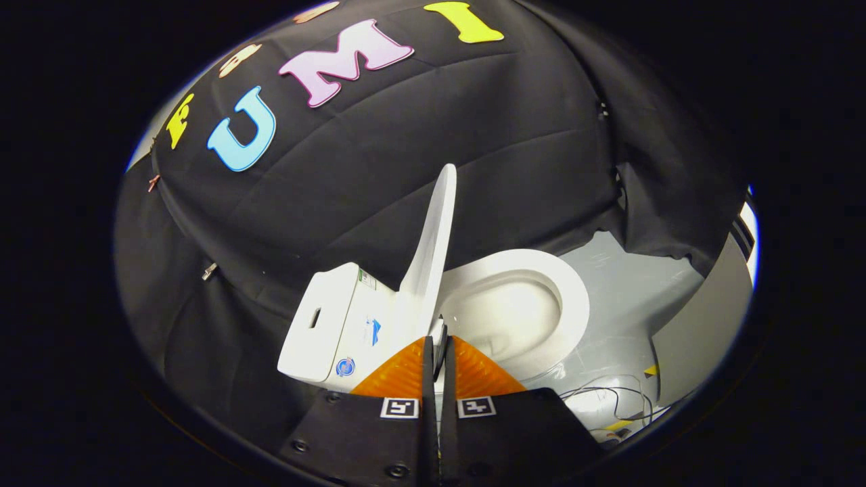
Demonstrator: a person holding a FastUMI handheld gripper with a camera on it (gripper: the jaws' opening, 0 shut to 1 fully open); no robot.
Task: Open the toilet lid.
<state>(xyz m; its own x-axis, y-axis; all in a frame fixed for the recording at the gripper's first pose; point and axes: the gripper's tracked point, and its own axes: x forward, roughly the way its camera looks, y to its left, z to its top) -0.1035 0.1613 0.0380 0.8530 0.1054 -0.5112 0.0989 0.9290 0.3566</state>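
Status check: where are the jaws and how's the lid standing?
Gripper jaws nearly closed, pinching the lid's edge. Lid raised, near upright by the tank. Bowl exposed. Loose wires on floor beside the bowl, not in the way.

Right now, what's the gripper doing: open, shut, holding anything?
Gripper: fingers nearly together, pinching the edge of the raised toilet lid, which stands upright above the bowl.

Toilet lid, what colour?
White. The raised toilet lid shows best in the gripper view, its edge between the nearly closed tongs.
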